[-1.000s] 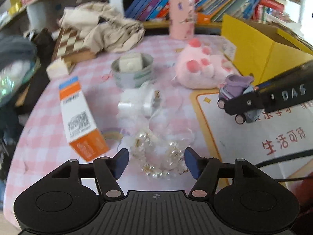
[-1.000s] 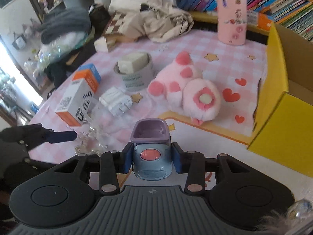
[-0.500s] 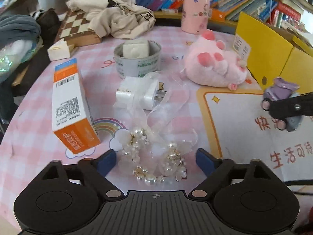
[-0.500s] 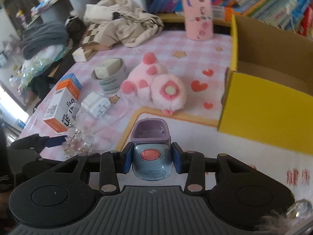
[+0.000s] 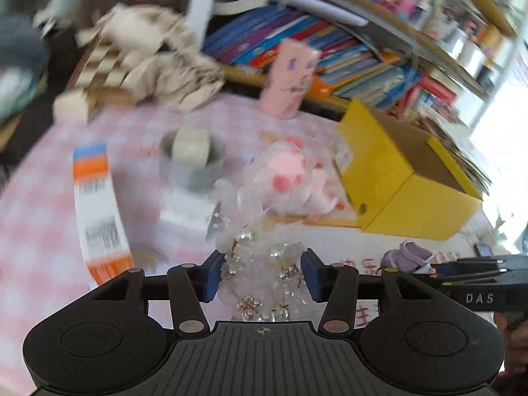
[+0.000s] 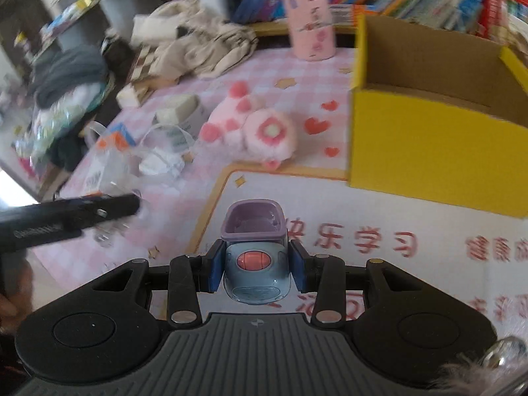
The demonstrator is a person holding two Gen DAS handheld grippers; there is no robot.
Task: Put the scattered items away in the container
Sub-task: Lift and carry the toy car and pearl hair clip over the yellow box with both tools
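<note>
Pearls and clear ribbon fill the gap of the left gripper [image 5: 260,275]; its blue pads are closed in on the pearl ornament [image 5: 264,264], which is lifted off the table with a gauzy ribbon end standing up above it; the right gripper [image 6: 254,269] has its pads pressed against both sides of a small toy car [image 6: 254,254], blue-bodied with a purple open tub on top and a red button facing the camera; beneath the car lies a white mat [image 6: 379,264] with red characters and an orange border; beyond the mat, on the pink checked tablecloth [image 6: 280,76], a pink plush toy [image 6: 254,128] lies on its side; left of the plush lie a white charger [image 6: 161,163], an orange and white carton [image 5: 95,211] and a grey tape roll [image 5: 191,161]; the yellow box [image 6: 439,151], open-topped with a brown cardboard interior, stands at the far right of the mat, well apart from both grippers; behind it all a pink cylinder [image 6: 310,16] stands upright before shelves of books [image 5: 330,49].
</note>
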